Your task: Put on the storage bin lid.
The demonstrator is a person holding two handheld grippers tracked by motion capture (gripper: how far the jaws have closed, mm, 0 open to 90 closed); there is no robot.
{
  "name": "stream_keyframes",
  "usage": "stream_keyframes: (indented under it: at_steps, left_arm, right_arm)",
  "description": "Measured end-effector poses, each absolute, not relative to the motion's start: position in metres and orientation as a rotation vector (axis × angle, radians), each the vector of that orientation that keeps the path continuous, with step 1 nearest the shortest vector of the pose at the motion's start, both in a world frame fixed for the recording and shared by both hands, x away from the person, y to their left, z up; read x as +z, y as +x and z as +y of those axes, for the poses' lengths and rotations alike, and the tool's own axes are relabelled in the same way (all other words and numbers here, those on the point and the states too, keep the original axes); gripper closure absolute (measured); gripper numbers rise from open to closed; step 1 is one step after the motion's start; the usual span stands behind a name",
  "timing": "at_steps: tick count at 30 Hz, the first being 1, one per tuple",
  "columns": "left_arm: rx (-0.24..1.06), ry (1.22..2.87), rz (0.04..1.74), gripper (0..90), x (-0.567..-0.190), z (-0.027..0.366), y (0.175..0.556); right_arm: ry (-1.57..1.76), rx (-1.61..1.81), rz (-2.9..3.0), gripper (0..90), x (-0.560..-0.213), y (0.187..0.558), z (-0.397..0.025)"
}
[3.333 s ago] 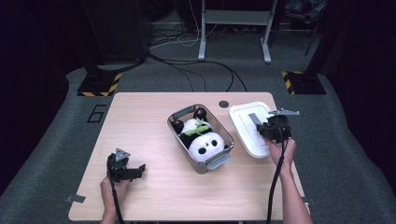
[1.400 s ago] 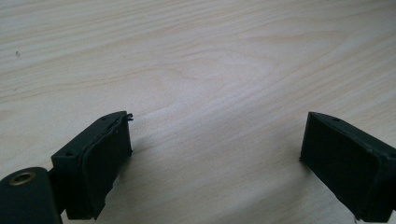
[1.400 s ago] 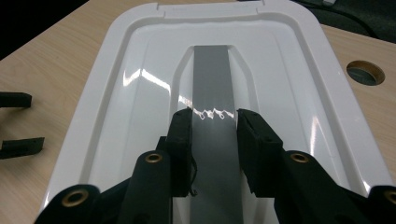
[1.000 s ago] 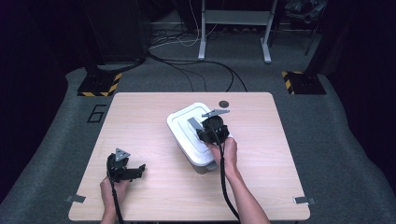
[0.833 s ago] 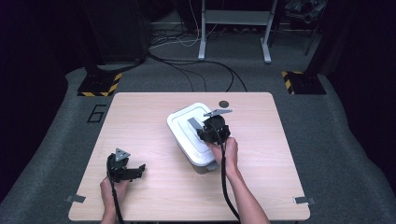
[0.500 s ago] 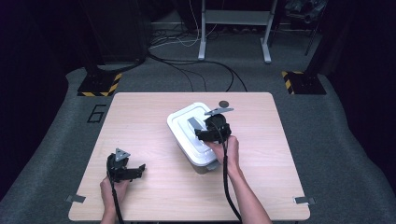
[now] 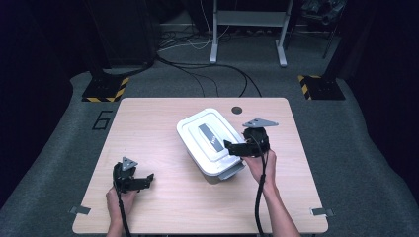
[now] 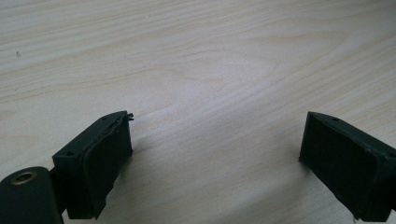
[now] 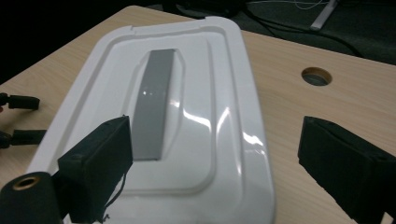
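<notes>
Now that the white lid (image 7: 210, 139) covers the storage box, the right tongs (image 7: 232, 146) have released it; left tongs (image 7: 146, 179) rest agape on the bench (image 7: 163, 118).

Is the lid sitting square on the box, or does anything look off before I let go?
Nothing stands out. The white lid lies flat over the box, its rim even all round in the right gripper view. The right gripper hovers open above it; the left gripper rests open on the table.
</notes>
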State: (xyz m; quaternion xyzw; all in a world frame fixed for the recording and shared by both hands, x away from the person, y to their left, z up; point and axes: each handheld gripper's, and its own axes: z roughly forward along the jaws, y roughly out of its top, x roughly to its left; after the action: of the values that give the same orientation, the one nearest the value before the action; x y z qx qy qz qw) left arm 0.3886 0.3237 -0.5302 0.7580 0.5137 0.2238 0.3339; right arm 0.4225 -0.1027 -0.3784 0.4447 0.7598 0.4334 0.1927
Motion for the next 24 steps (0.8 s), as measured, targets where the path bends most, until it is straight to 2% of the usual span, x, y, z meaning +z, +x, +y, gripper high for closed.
stream_keyframes:
  at_steps: [9, 13, 20, 24]
  left_arm:
    - [0.583, 1.981, 1.342, 8.6, -0.530, 0.324, 0.389]
    - [0.584, 1.980, 1.341, 8.6, -0.530, 0.324, 0.389]
    - [0.584, 1.979, 1.341, 8.7, -0.530, 0.324, 0.389]
    - [0.583, 1.983, 1.341, 8.7, -0.530, 0.324, 0.389]
  right_arm:
    - [1.281, 1.176, 2.059, 6.7, -0.404, 0.393, -0.152]
    - [1.326, 1.155, 2.023, 6.3, -0.431, 0.378, -0.176]
    - [1.491, 1.055, 2.010, 3.4, -0.504, 0.365, -0.209]
    - [1.474, 0.950, 2.004, 2.5, -0.521, 0.363, -0.216]
